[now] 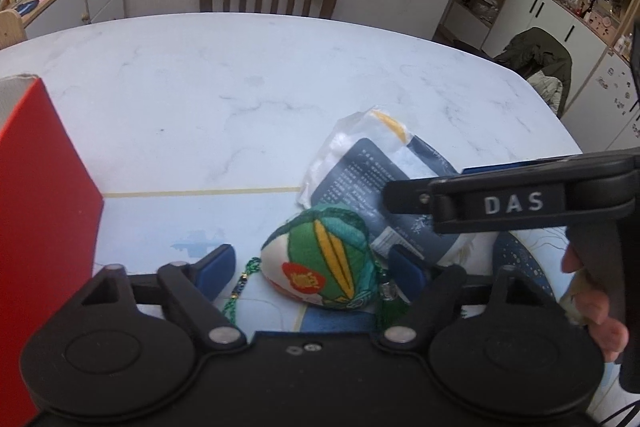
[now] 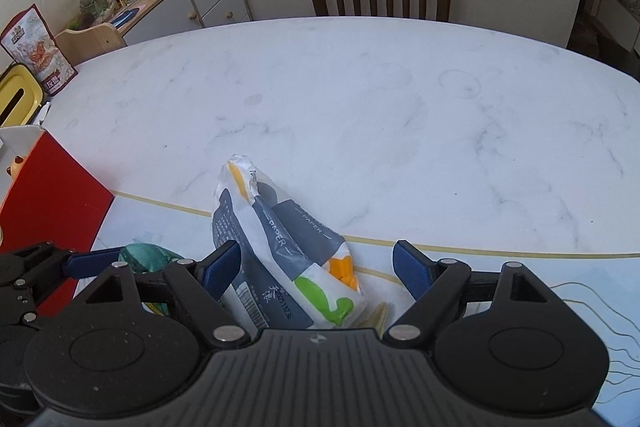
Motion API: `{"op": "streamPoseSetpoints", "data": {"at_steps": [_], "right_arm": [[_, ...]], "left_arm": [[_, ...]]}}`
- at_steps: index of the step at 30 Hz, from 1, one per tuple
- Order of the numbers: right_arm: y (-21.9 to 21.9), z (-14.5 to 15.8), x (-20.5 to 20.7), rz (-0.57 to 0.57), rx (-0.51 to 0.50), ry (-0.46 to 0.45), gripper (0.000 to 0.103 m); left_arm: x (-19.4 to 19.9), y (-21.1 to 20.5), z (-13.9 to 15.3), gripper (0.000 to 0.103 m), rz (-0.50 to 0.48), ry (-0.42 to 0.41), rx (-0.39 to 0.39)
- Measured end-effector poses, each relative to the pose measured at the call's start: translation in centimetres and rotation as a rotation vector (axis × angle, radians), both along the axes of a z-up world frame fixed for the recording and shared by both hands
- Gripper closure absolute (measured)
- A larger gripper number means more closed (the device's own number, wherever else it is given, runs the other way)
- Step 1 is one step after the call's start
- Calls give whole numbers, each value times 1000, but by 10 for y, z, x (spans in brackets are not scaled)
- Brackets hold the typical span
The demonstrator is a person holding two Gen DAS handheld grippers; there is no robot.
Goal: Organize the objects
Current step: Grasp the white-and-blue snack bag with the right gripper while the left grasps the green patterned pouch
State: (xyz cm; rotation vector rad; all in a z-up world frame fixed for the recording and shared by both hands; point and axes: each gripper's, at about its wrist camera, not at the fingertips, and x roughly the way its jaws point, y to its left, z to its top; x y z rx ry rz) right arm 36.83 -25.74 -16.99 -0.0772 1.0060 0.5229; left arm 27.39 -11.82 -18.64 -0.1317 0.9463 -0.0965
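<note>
The left gripper (image 1: 310, 269) has its jaws apart around an egg-shaped cloth pouch (image 1: 320, 259), green with yellow stripes and a red-orange patch on cream, trailing a green cord; the blue pads (image 1: 216, 265) flank it, and contact looks unlikely though the view is tight. The right gripper (image 2: 316, 267) stands with jaws wide around a soft tissue pack (image 2: 280, 247), white and slate with green and orange marks, lying lengthwise between them on the marble table (image 2: 360, 107)

Table (image 2: 360, 99) beyond lies free; red box (image 1: 44, 187) blocks the left.
</note>
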Motion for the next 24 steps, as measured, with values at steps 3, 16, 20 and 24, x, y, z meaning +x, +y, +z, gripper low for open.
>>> {"op": "streamPoseSetpoints", "data": {"at_steps": [3, 16, 20, 24], "right_arm": [[2, -3, -1, 3, 4, 4, 25], [9, -1, -11, 15, -12, -1, 60], [11, 3, -15, 20, -16, -7, 70], [11, 9, -22, 22, -25, -24, 74]], "left_arm": [[0, -2, -1, 34, -16, 3, -13], [-2, -1, 5, 46, -5, 23, -13], [-5, -2, 12, 46, -7, 19, -7], [-10, -3, 20, 46, -11, 12, -10]]}}
